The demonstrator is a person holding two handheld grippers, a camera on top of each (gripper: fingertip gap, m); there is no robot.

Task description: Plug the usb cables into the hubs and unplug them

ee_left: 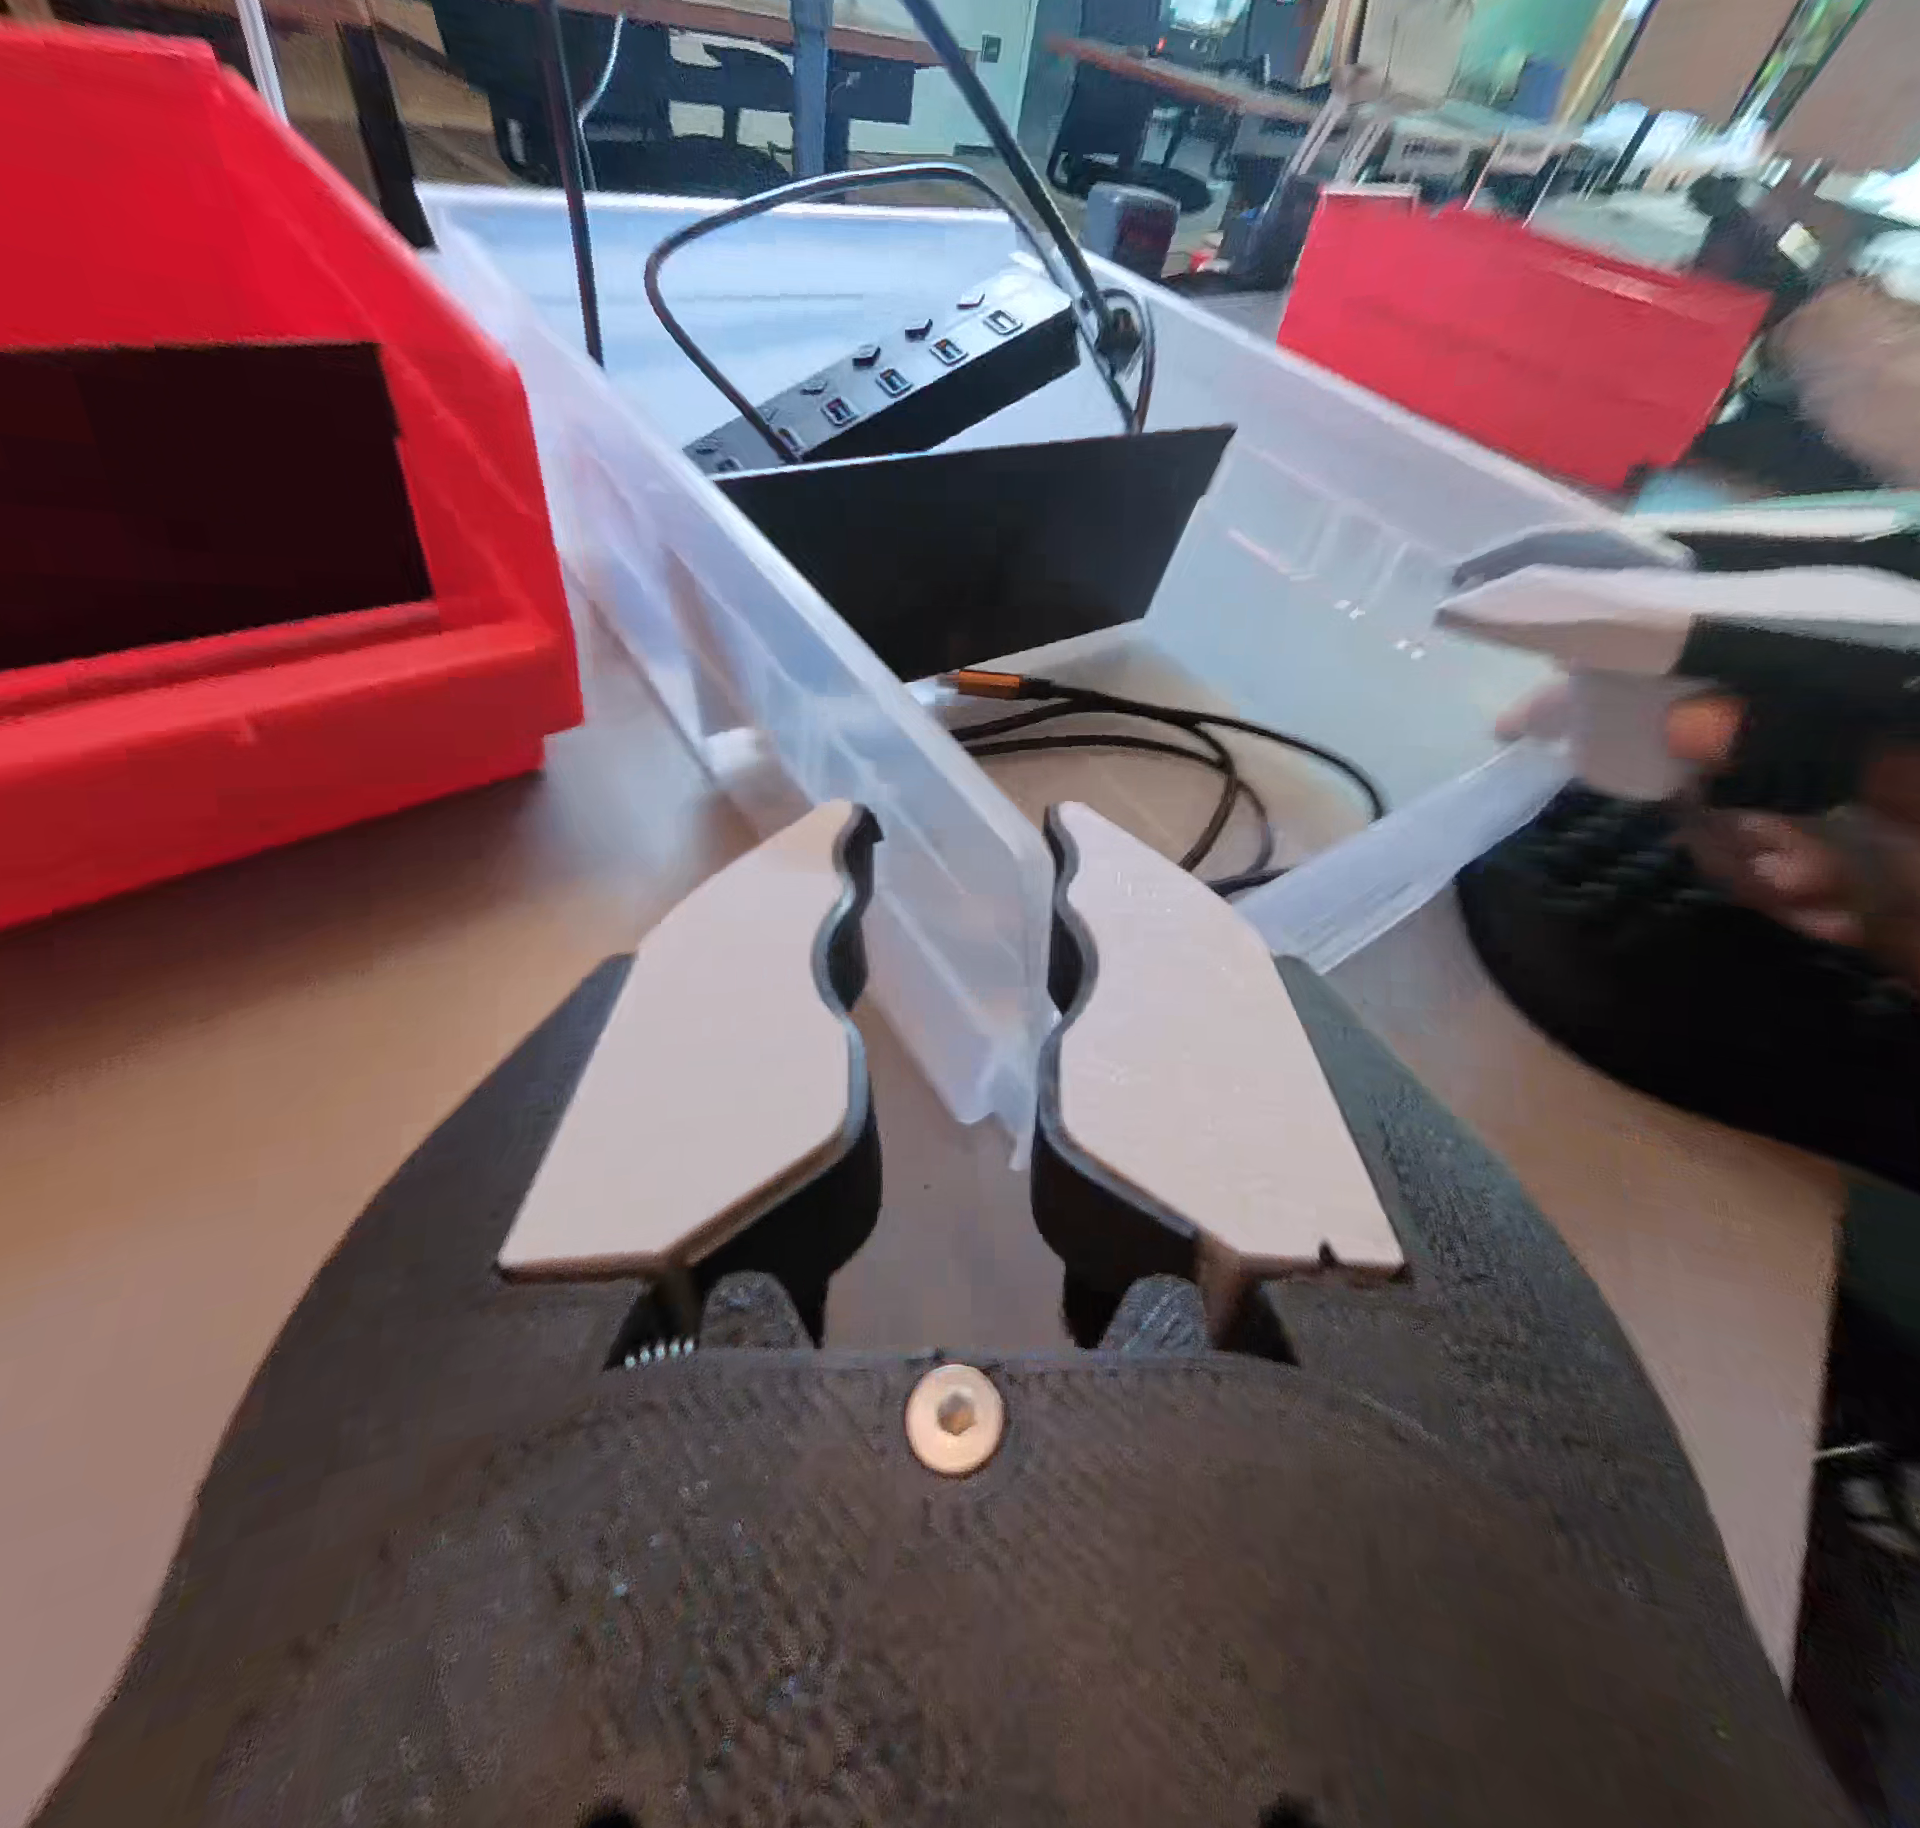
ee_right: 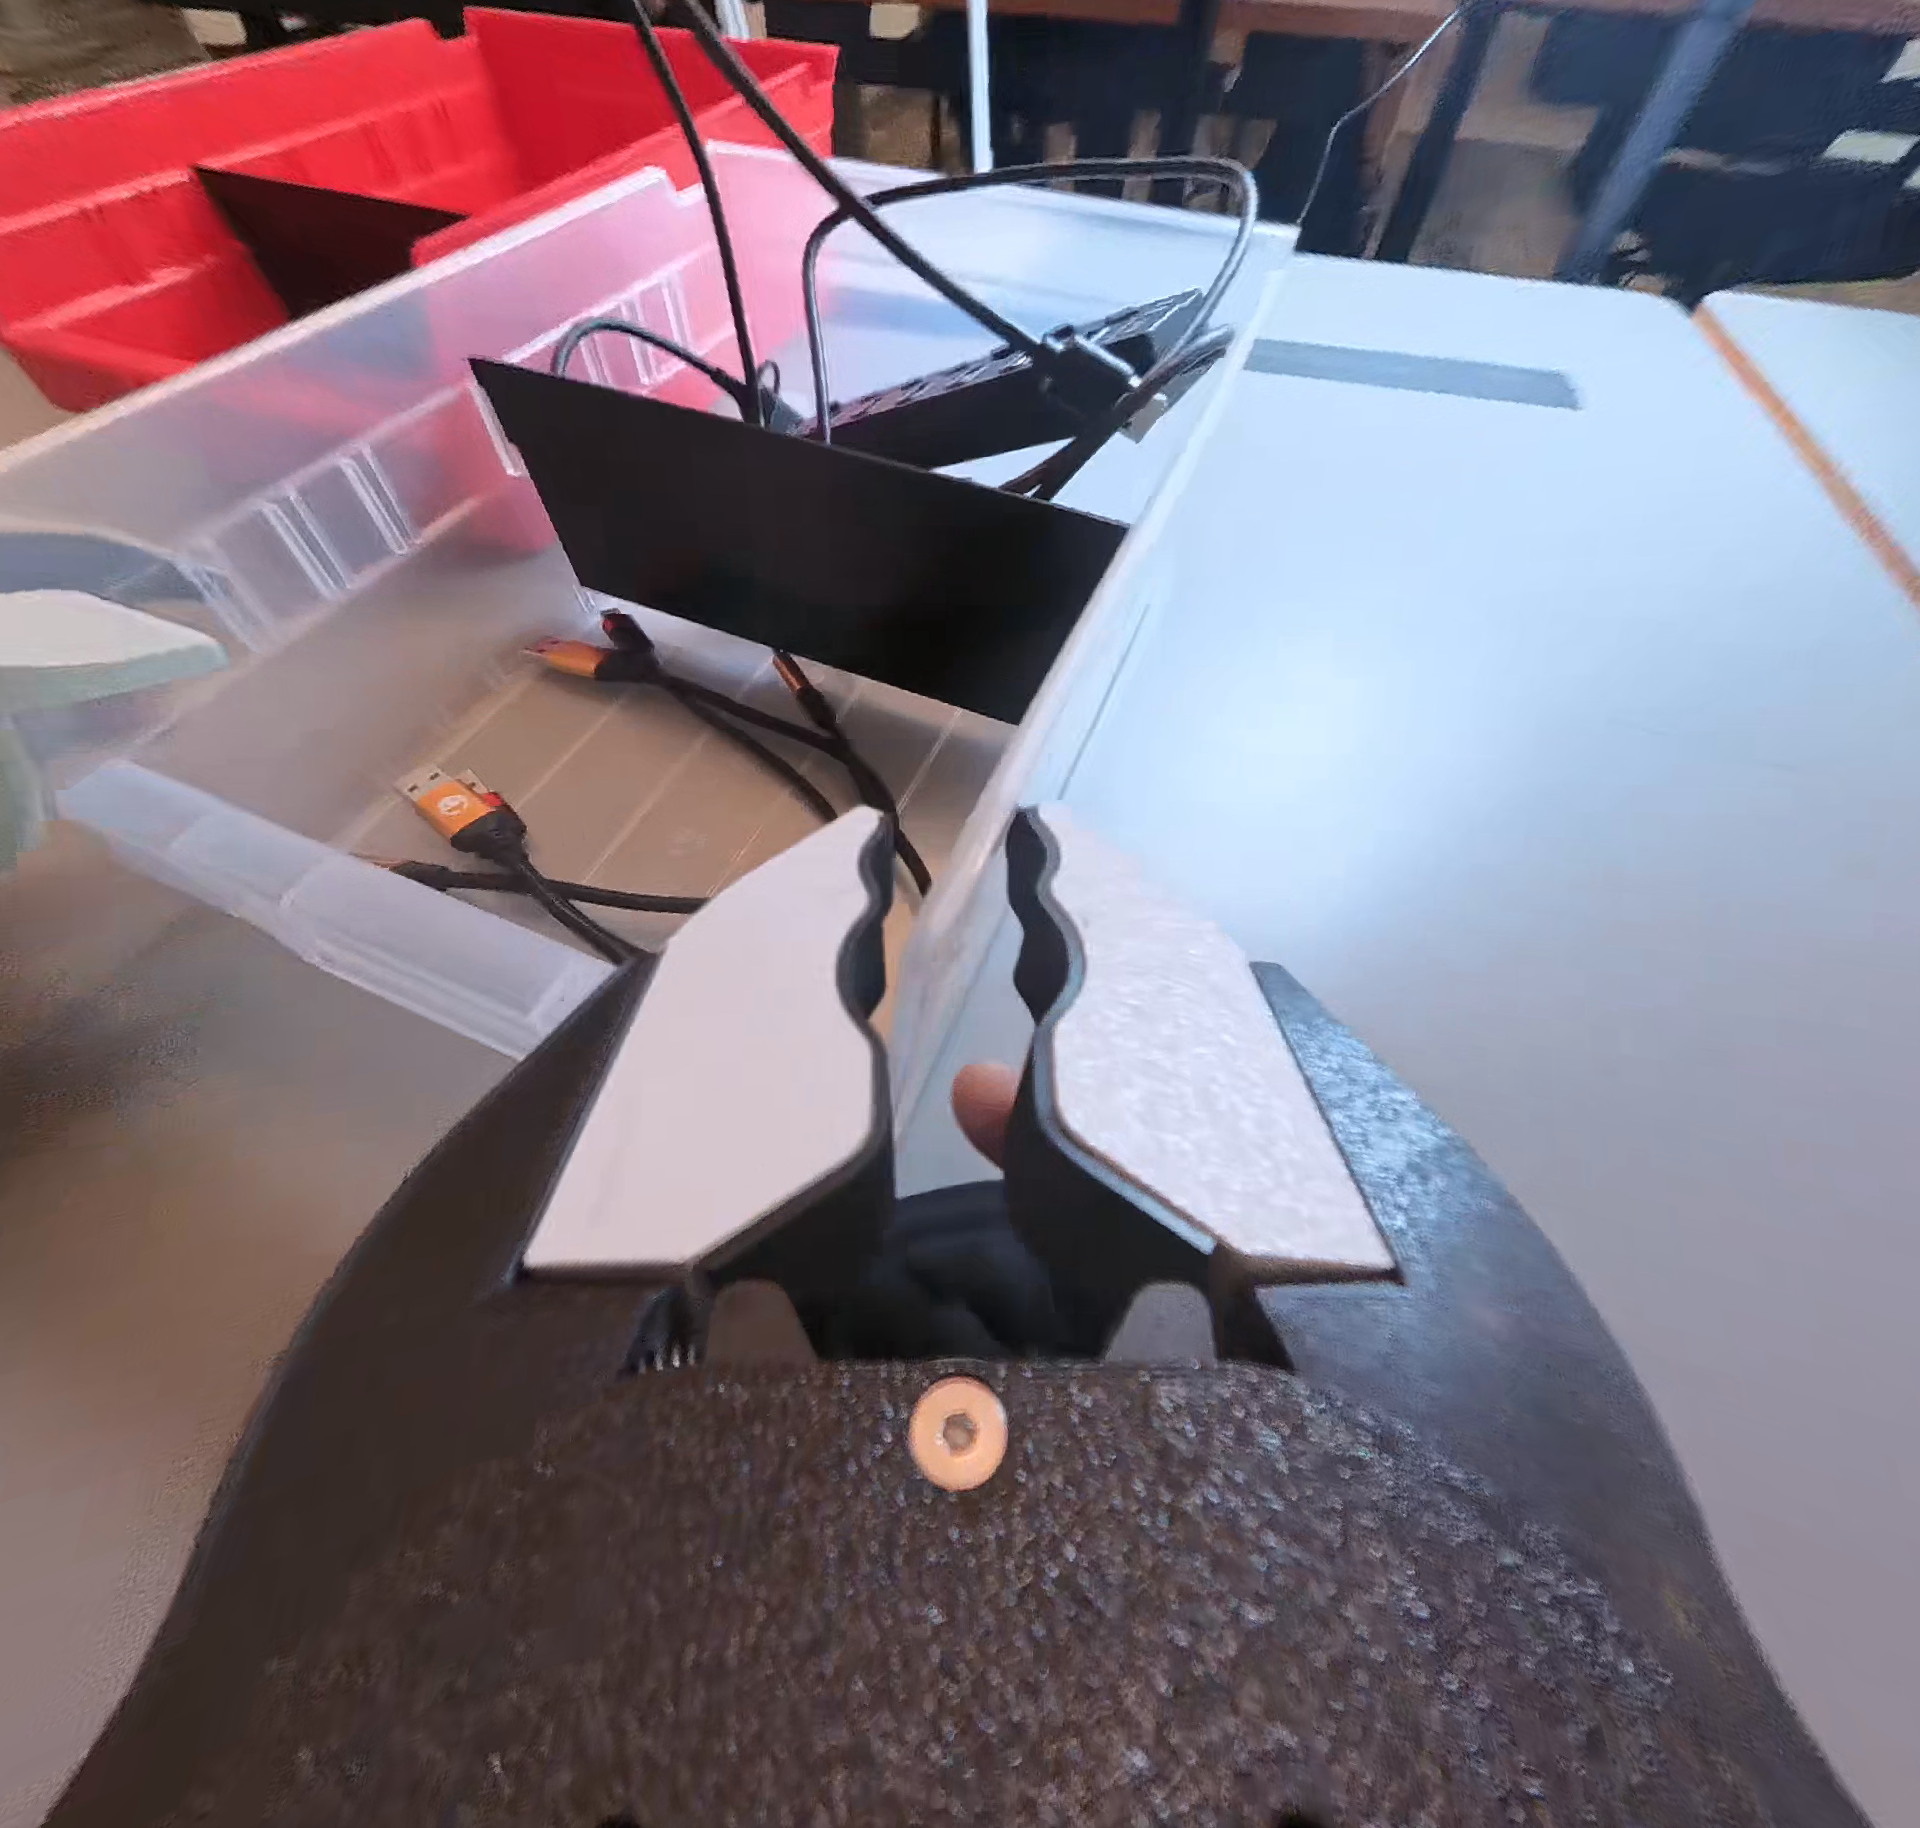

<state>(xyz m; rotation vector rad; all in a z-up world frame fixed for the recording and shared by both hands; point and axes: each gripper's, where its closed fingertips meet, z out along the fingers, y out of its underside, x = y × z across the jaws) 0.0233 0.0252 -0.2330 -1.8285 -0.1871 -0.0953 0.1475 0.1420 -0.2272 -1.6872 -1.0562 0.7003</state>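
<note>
1. The left gripper (ee_left: 961, 931) straddles the left wall of the clear bin (ee_left: 1351, 490). Its right finger touches the wall's rim, while a gap shows at the left finger, so I cannot tell whether it is clamped on the wall.
2. The right gripper (ee_right: 951, 931) straddles the clear bin's (ee_right: 312, 490) right wall with its jaws slightly apart; whether the pads press the wall is not clear.
3. The left wrist view alone shows the face of the USB hub (ee_left: 904, 376), with its row of ports and buttons, tilted at 12 o'clock behind a leaning black divider (ee_left: 977, 552). A red bin (ee_left: 229, 490) sits at 10 o'clock and the right gripper (ee_left: 1558, 583) at 3 o'clock.
4. The right wrist view alone shows the loose USB cables' orange plugs (ee_right: 457, 807) on the bin floor at 10 o'clock, unplugged. Here the hub (ee_right: 1039, 376) is edge-on behind the divider (ee_right: 810, 552), with a black plug (ee_right: 1081, 365) at its end.
5. Only the right wrist view shows the grey table (ee_right: 1455, 739) to the right.
</note>
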